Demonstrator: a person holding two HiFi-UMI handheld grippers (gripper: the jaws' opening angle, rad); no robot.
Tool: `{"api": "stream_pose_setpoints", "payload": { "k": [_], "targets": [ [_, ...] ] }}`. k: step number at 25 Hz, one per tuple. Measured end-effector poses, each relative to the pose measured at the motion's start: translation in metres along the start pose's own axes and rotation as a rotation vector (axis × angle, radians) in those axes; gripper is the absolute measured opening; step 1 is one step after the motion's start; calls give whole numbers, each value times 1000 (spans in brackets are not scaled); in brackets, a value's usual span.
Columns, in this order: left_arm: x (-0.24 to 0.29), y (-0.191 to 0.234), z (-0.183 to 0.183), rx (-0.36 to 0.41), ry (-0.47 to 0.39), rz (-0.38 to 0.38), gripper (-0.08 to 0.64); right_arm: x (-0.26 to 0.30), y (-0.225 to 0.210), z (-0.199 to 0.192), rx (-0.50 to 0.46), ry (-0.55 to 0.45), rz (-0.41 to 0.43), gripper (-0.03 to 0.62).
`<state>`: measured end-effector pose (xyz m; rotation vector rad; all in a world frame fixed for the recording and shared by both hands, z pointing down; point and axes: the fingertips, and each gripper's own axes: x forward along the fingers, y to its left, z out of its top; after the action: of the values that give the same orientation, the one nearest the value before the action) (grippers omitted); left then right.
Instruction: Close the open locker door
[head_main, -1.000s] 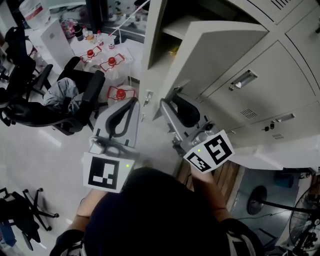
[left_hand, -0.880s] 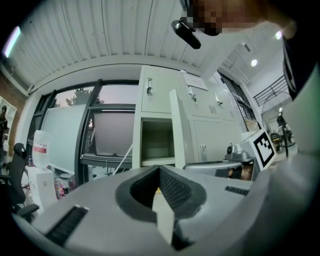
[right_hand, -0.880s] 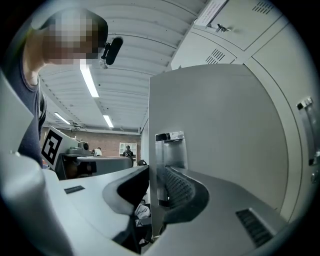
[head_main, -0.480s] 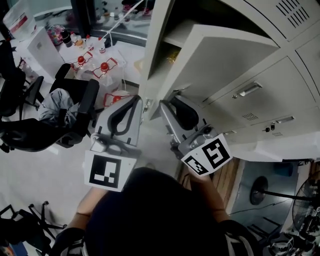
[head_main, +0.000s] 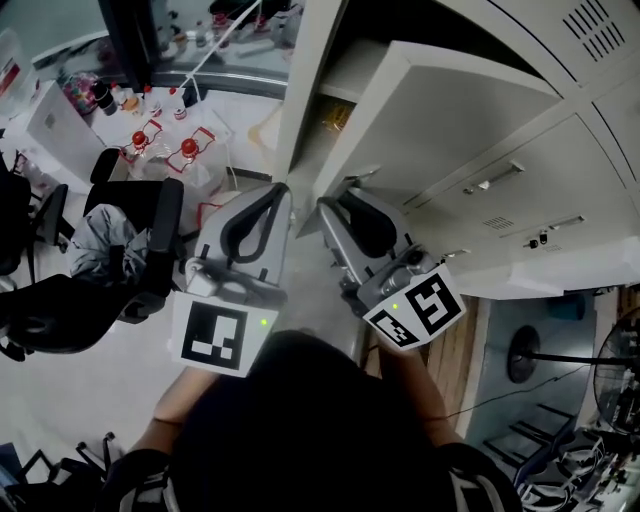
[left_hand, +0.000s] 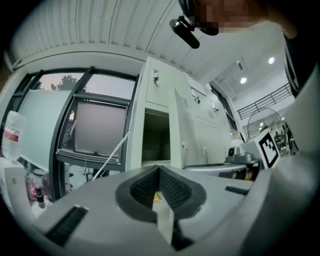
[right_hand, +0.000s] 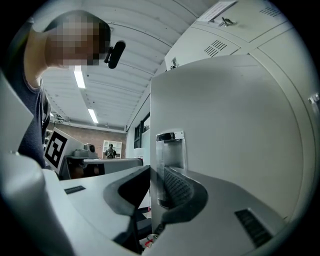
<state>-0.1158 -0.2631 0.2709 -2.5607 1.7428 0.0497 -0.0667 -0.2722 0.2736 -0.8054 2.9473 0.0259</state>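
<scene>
My right gripper (head_main: 338, 200) reaches to the free edge of the locker door (head_main: 450, 110), which stands swung well out from the locker (head_main: 298, 90). In the right gripper view the door's (right_hand: 235, 125) edge stands upright between my jaws: one jaw lies over its outer face, by the recessed handle (right_hand: 170, 150), and the other sits on the inner side. These jaws are closing on the edge, not yet clenched on it.

My left gripper (head_main: 278, 190) hangs just beside the right one, in front of the locker's left post, touching nothing. Its jaws are clenched, tips together, and grasp nothing. In the left gripper view it (left_hand: 159, 170) points at the dark open compartment (left_hand: 156, 137), with shut doors (left_hand: 197, 130) to the right of it.

A small yellow thing (head_main: 335, 115) lies inside the compartment. Off to my left on the floor are a black chair (head_main: 135, 230) and red-capped bottles (head_main: 185, 148).
</scene>
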Motion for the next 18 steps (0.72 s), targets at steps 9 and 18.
{"api": "stream_pose_setpoints", "payload": {
  "k": [9,18],
  "targets": [
    [19,26,-5,-27,-8,-83,2,20,-12,-2,-6,2,-77,92],
    [34,37,-9,-32,-6,-174,2,36,-26,-2,-22,0,-148,87]
  ]
}}
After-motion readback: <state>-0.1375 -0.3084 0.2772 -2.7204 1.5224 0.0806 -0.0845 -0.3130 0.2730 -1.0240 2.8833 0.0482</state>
